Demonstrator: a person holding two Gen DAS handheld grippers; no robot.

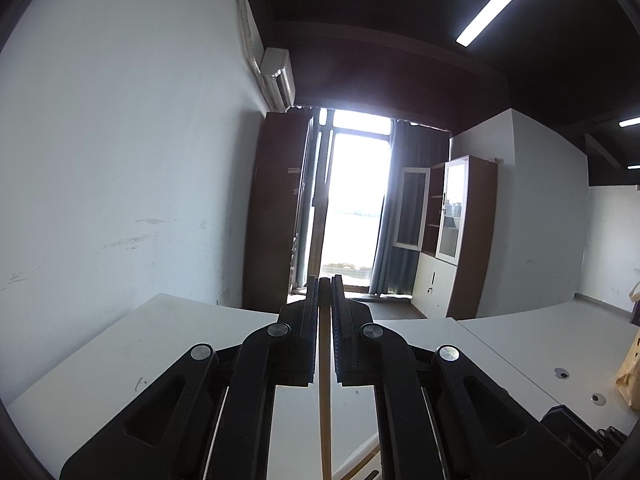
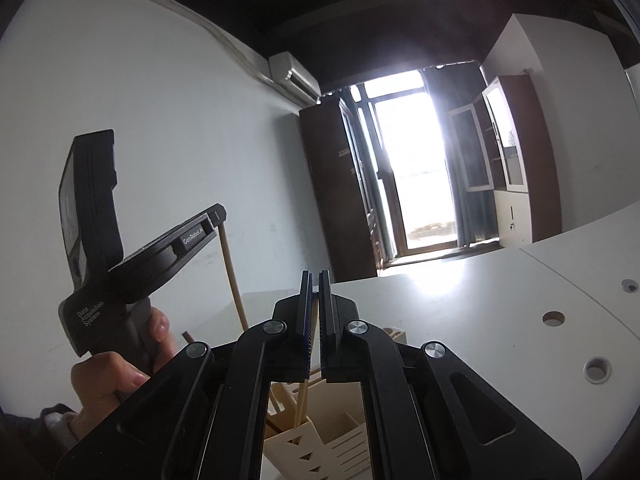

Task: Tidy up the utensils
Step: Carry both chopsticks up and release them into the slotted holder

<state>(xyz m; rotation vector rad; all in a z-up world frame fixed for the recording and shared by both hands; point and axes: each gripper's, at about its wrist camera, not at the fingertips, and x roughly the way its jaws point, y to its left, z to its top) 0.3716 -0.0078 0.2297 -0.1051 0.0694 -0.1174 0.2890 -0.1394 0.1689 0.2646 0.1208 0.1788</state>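
Right wrist: chopstick (image 2: 302,404) in holder (image 2: 320,444).

I read this as a sparsely furnished office. White worktop (image 2: 500,280) with round cable grommet holes (image 2: 553,318); brown filing cabinet with glass doors (image 1: 460,216); wall air conditioner (image 1: 279,76); strip ceiling lights (image 1: 502,0); curtained balcony door (image 1: 356,200); scuffed plain white walls (image 1: 120,160).

Dim room, backlit by a blown-out window (image 1: 356,200) at twelve o'clock. Glare spills onto the counter (image 2: 440,292). Fisheye bends and darkens edges; ceiling nearly black.
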